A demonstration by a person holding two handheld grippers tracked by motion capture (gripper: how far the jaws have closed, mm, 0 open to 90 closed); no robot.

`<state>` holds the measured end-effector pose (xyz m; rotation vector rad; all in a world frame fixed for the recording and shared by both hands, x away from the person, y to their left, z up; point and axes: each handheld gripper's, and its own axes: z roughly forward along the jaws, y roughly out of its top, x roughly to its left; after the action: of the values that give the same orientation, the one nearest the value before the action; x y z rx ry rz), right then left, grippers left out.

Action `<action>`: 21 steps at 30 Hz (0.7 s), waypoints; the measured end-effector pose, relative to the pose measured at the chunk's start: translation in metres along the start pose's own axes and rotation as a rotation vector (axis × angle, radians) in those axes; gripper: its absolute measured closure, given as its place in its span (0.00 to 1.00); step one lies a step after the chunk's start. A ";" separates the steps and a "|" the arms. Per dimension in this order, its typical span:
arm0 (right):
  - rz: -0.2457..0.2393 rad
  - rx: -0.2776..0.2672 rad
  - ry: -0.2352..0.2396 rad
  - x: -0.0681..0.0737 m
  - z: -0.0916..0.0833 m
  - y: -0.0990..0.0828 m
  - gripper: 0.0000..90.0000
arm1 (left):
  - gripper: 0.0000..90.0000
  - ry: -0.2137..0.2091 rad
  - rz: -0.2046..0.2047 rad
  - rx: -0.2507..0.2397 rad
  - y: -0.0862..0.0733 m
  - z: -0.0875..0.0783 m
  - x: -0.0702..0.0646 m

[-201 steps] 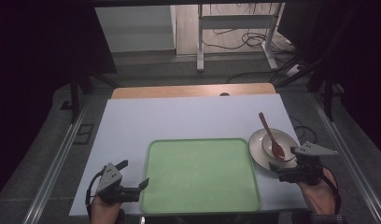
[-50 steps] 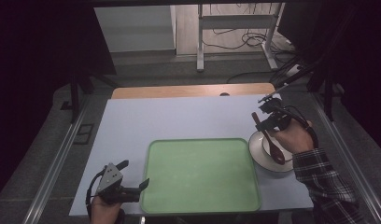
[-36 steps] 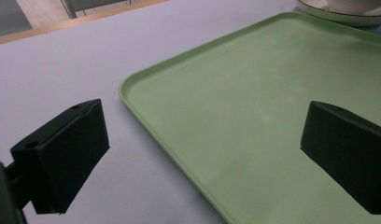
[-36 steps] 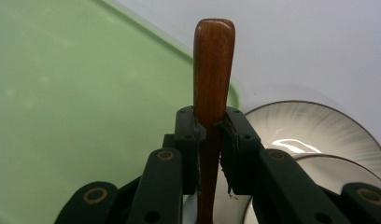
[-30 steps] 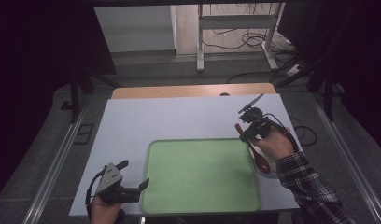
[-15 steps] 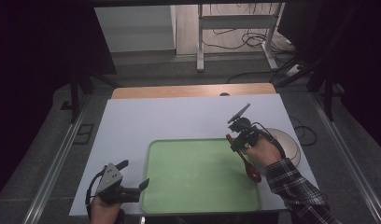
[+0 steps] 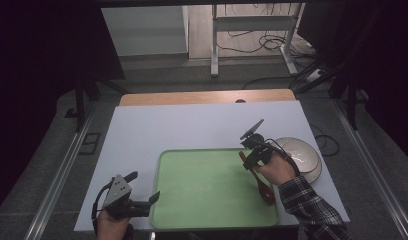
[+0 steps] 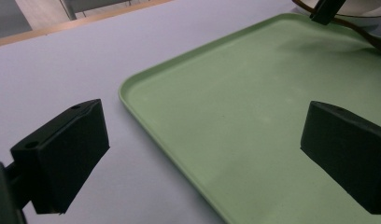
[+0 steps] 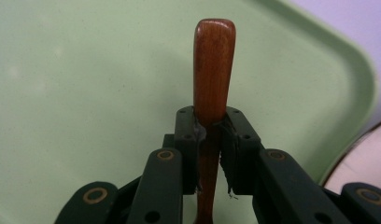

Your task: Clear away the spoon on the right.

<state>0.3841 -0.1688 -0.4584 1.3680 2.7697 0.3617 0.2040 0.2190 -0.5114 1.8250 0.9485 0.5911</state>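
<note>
A brown wooden spoon (image 7: pixel 262 186) hangs over the right part of the green tray (image 7: pixel 207 190), bowl end low and toward the person. My right gripper (image 7: pixel 250 159) is shut on its handle. In the right gripper view the pads clamp the spoon handle (image 9: pixel 213 70), whose rounded tip sticks out past the right gripper (image 9: pixel 209 135) above the tray (image 9: pixel 86 70). My left gripper (image 7: pixel 143 186) rests at the tray's near-left corner, open. In the left gripper view the left gripper (image 8: pixel 207 154) straddles the tray rim (image 8: pixel 146 109) with nothing between its jaws.
A white bowl (image 7: pixel 304 155) stands on the pale table (image 7: pixel 157 130) just right of the tray; its edge (image 9: pixel 366 158) shows in the right gripper view. A wooden strip (image 7: pixel 207 97) runs along the table's far edge. Cables lie on the floor beyond.
The right hand has carried the spoon from above the bowl leftward and down over the tray's right part. The left gripper has not moved.
</note>
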 end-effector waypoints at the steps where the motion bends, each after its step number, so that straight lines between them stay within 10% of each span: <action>1: -0.003 0.001 0.003 0.000 0.002 -0.001 0.86 | 0.01 0.000 0.000 0.000 0.000 0.000 0.000; 12: -0.052 -0.074 -0.009 -0.003 0.001 -0.010 0.72 | 0.01 0.000 0.000 0.002 0.000 0.000 0.000; 21: -0.165 -0.174 -0.021 0.009 0.000 -0.021 0.97 | 0.01 0.002 0.001 0.002 0.000 0.000 0.000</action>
<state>0.3624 -0.1741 -0.4620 1.0908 2.7335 0.5619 0.2041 0.2188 -0.5116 1.8271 0.9505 0.5928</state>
